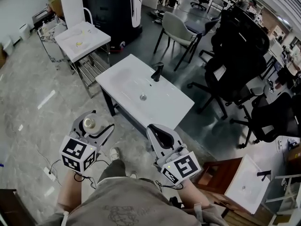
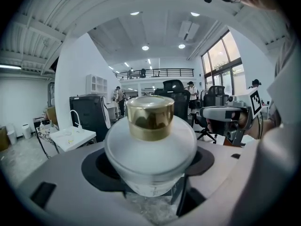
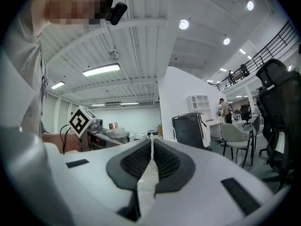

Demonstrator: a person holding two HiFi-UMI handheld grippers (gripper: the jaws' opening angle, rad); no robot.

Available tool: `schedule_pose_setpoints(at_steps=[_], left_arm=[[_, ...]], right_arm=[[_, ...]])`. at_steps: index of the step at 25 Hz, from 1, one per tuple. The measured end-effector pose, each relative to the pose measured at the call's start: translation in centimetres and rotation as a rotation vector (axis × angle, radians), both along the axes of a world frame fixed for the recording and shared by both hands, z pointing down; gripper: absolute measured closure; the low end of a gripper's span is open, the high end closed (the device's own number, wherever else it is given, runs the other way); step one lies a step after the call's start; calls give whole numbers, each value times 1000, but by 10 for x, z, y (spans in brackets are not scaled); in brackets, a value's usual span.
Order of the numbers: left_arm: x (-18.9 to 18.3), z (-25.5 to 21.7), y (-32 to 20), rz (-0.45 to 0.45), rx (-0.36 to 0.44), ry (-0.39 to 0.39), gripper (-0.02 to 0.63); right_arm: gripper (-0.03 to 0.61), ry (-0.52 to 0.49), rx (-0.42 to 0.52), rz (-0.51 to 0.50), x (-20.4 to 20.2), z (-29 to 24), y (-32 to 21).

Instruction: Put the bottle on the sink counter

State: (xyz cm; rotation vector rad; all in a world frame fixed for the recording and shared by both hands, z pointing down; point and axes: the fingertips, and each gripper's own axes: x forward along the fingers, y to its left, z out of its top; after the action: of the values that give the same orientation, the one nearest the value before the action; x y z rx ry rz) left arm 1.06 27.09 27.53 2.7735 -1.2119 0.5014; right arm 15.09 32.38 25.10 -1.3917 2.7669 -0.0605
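A frosted white bottle (image 2: 150,149) with a gold cap (image 2: 150,117) stands upright between the jaws of my left gripper (image 1: 90,126), which is shut on it; in the head view the bottle (image 1: 88,123) shows from above, over the floor at the lower left. The white sink counter (image 1: 165,108) with a black faucet (image 1: 157,71) stands ahead, up and to the right of both grippers. My right gripper (image 1: 161,136) is shut with nothing in it, its pads (image 3: 164,163) pressed together, just short of the counter's near edge. The left gripper with the bottle (image 3: 114,125) shows small in the right gripper view.
A second white sink unit (image 1: 81,39) on a metal frame stands at the back left. Black office chairs (image 1: 237,65) and a grey chair (image 1: 181,28) crowd the right side. Another small basin (image 1: 248,181) on a wooden stand is at the lower right. A black cabinet (image 1: 111,6) stands behind.
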Motion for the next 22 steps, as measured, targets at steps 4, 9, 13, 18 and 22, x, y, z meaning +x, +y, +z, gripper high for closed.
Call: schedule_pose_setpoints(at_steps=[4, 9, 13, 18, 22], left_arm=[[-5, 2, -17, -15, 2, -13, 278], [-18, 7, -41, -24, 9, -19, 278], [-25, 15, -64, -26, 0, -11, 278], [-37, 22, -97, -20, -16, 2, 278], [-48, 30, -133, -20, -33, 4, 278]], right_arm=[[541, -20, -9, -11, -1, 6, -15], [541, -3, -5, -15, -12, 13, -41], [541, 9, -18, -24, -21, 21, -65], [541, 20, -36, -22, -34, 28, -100], [541, 34, -53, -18, -44, 32, -133]])
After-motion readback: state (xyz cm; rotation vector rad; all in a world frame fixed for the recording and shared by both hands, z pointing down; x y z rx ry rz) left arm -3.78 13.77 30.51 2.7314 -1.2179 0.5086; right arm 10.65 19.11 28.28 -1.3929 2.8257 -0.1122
